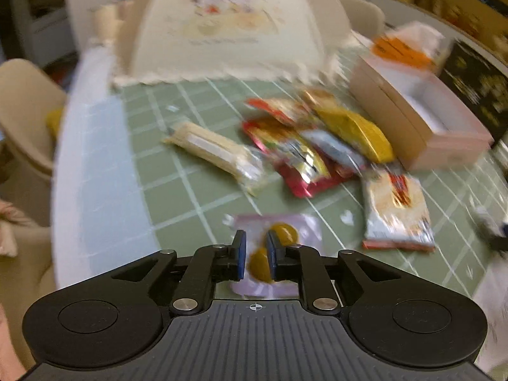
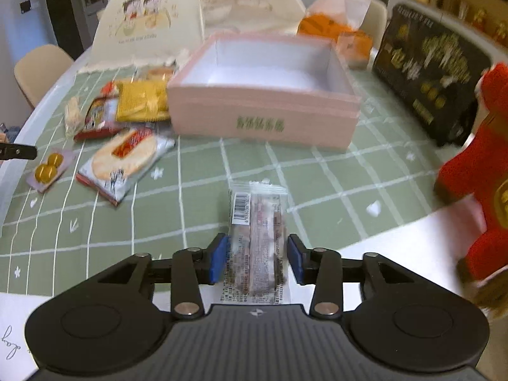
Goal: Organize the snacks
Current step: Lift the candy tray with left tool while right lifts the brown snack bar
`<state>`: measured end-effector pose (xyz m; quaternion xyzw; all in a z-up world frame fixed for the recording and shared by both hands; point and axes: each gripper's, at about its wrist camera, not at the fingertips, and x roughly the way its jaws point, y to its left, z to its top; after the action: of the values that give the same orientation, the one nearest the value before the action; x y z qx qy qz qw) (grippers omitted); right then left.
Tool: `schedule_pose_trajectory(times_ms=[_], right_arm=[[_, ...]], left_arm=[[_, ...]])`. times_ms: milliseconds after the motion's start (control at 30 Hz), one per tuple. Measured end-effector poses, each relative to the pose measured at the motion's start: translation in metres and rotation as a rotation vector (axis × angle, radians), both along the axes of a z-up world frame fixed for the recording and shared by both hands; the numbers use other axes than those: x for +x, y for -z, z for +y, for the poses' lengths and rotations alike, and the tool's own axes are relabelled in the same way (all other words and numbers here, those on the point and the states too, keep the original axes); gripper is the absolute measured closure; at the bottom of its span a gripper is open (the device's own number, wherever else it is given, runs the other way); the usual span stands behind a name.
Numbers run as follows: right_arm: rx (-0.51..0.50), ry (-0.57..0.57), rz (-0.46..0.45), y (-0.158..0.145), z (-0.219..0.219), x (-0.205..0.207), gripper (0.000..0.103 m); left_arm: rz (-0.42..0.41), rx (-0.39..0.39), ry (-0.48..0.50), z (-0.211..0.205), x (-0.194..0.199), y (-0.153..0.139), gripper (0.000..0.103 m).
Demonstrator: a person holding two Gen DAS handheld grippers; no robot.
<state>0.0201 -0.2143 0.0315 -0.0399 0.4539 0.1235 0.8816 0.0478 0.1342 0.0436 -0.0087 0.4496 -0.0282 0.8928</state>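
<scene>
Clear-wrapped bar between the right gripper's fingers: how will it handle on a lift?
The clear-wrapped bar is long and extends well past the right gripper, so the far end may sag or swing. The glossy film looks slippery; it might slide between the pads. It looks slim, probably light, and the crimped end will likely flop.

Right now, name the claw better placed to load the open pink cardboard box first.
Right claw: the clear-wrapped snack bar sits between its fingers and the pink box lies straight ahead.
</scene>
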Motion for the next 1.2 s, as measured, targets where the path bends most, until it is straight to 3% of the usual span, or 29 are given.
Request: schedule_pose_trajectory(times_ms=[33, 67, 133, 300, 400, 467, 500, 733, 800, 900, 1000, 1133, 1200], right_arm=[[0.003, 0.003, 0.014, 0.004, 0.001, 0.0, 0.06], [0.005, 0.007, 0.024, 0.007, 0.002, 0.0, 0.059], [0.006, 0.014, 0.031, 0.01, 0.003, 0.0, 0.057], [-0.006, 0.001, 0.015, 0.012, 0.006, -0.002, 0.053], [-0.014, -0.008, -0.002, 0.012, 0.009, -0.002, 0.053], [-0.015, -0.018, -0.004, 0.012, 0.011, 0.001, 0.064], [-0.017, -0.028, -0.004, 0.011, 0.013, 0.001, 0.064], [-0.038, -0.05, -0.027, -0.001, 0.013, -0.003, 0.067], [-0.032, -0.036, -0.037, -0.006, 0.008, -0.004, 0.067], [-0.027, -0.012, -0.05, -0.013, -0.001, -0.004, 0.067], [-0.035, -0.005, -0.055, -0.015, -0.005, -0.004, 0.066], [-0.05, -0.009, -0.04, -0.007, -0.002, -0.005, 0.066], [-0.057, -0.014, -0.032, -0.002, 0.002, -0.006, 0.065]], left_arm=[[0.026, -0.003, 0.019, -0.002, 0.002, 0.004, 0.086], [0.041, 0.011, 0.028, -0.003, 0.003, 0.009, 0.078], [0.031, 0.018, 0.041, -0.003, 0.002, 0.011, 0.077], [0.058, -0.052, 0.024, 0.01, 0.003, 0.014, 0.074], [0.076, -0.079, 0.03, 0.012, 0.008, 0.014, 0.076], [0.065, -0.141, 0.017, 0.013, 0.003, 0.017, 0.076], [0.044, -0.158, 0.02, 0.012, 0.0, 0.019, 0.076], [-0.022, -0.112, 0.072, -0.01, -0.024, 0.016, 0.081], [-0.04, -0.106, 0.094, -0.017, -0.034, 0.012, 0.102], [-0.066, -0.164, 0.116, -0.025, -0.043, 0.0, 0.099], [-0.079, -0.161, 0.141, -0.034, -0.048, -0.009, 0.099], [-0.002, -0.098, 0.054, -0.035, -0.035, -0.004, 0.095], [0.045, -0.116, 0.054, -0.035, -0.028, 0.0, 0.094]])
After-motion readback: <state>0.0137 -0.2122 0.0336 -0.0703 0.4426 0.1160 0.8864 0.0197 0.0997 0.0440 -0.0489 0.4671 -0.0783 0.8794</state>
